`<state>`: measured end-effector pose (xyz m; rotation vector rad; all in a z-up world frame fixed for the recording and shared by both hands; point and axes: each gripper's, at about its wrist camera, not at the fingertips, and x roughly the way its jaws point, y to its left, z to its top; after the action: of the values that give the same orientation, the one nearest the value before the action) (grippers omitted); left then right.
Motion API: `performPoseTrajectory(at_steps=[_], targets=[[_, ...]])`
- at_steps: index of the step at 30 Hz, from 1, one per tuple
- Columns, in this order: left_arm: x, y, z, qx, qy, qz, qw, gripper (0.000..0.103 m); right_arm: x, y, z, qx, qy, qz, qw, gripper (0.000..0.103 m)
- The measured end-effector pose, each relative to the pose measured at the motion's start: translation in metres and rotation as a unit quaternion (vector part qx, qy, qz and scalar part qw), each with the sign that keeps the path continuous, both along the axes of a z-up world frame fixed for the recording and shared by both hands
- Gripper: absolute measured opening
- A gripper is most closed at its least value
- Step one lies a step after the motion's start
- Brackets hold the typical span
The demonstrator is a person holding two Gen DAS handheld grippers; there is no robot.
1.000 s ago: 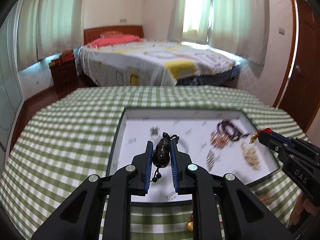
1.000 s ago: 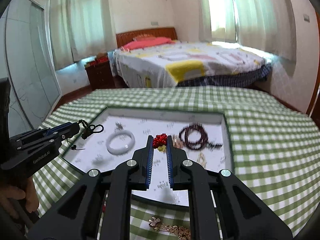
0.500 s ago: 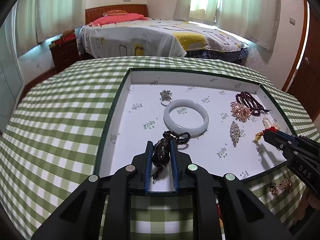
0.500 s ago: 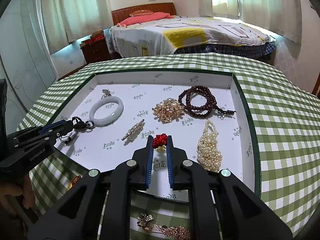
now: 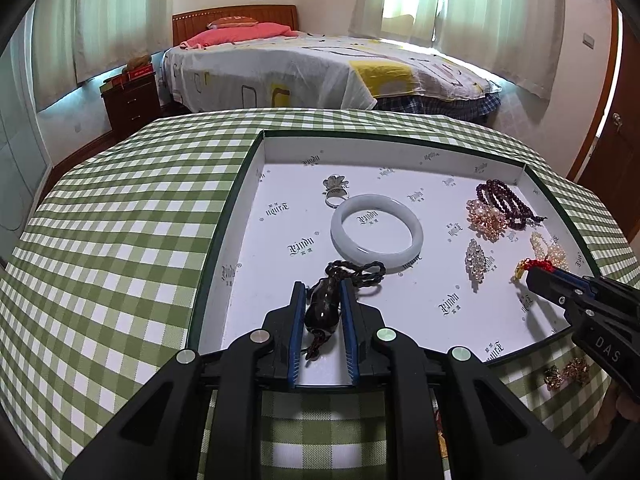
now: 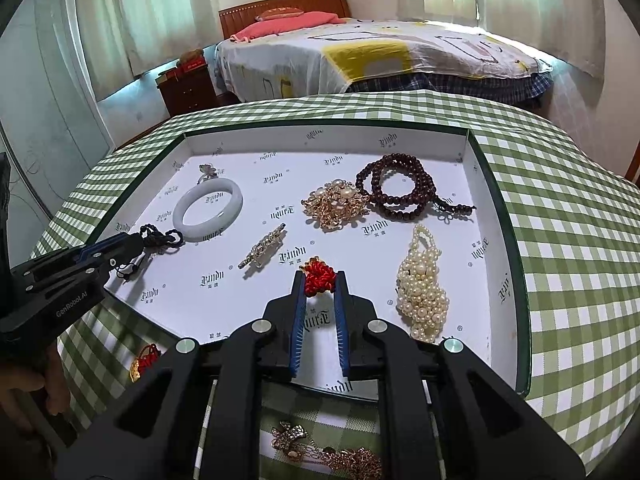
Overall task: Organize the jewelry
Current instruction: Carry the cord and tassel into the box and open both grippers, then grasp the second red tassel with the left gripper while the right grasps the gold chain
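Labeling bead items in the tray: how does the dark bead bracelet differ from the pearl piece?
Color: the dark bead bracelet is deep reddish-brown; the pearl piece is cream-white.
Shape: the bracelet lies in open coiled loops with a bare centre; the pearl piece is a dense elongated cluster with a small loop at its far end.
Place: the bracelet sits near the tray's far right corner; the pearl piece lies nearer, along the right wall.
Shared: both beaded, lying free in the tray.

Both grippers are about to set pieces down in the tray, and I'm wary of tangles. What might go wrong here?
The dark pendant's braided cord lies against the white bangle; releasing there may snag it. The red knot charm in the right gripper hangs near the pearl cluster and rhinestone clip, so it could land on either.
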<state>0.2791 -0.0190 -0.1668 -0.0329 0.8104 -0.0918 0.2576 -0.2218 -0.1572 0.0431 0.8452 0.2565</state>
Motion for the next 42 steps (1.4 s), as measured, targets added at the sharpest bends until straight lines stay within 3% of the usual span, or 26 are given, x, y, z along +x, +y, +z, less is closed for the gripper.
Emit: performPoseTrajectory(at_steps=[3, 5, 7, 22, 26, 42], targets=[[0.000, -0.001, -0.001, 0.003, 0.000, 0.000, 1.0000, 0.021, 0.000, -0.001, -0.001, 0.001, 0.001, 0.000, 1.000, 0.016], [0.000, -0.001, -0.001, 0.003, 0.000, 0.001, 1.0000, 0.026, -0.001, -0.002, -0.001, 0.001, 0.002, 0.000, 1.000, 0.020], [-0.001, 0.000, 0.000, 0.002, -0.002, 0.003, 1.0000, 0.038, -0.002, -0.002, 0.000, 0.002, 0.000, -0.001, 1.000, 0.026], [-0.012, -0.004, 0.013, 0.001, -0.017, 0.003, 0.9998, 0.067, -0.014, -0.006, 0.022, 0.011, -0.023, -0.005, 1.000, 0.038], [-0.017, -0.006, 0.019, 0.001, -0.026, 0.003, 0.9997, 0.068, -0.020, -0.009, 0.030, 0.013, -0.032, -0.008, 0.999, 0.044], [-0.060, -0.007, 0.049, 0.000, -0.061, 0.004, 0.9981, 0.073, -0.062, -0.038, 0.037, 0.012, -0.028, -0.032, 0.999, 0.045]])
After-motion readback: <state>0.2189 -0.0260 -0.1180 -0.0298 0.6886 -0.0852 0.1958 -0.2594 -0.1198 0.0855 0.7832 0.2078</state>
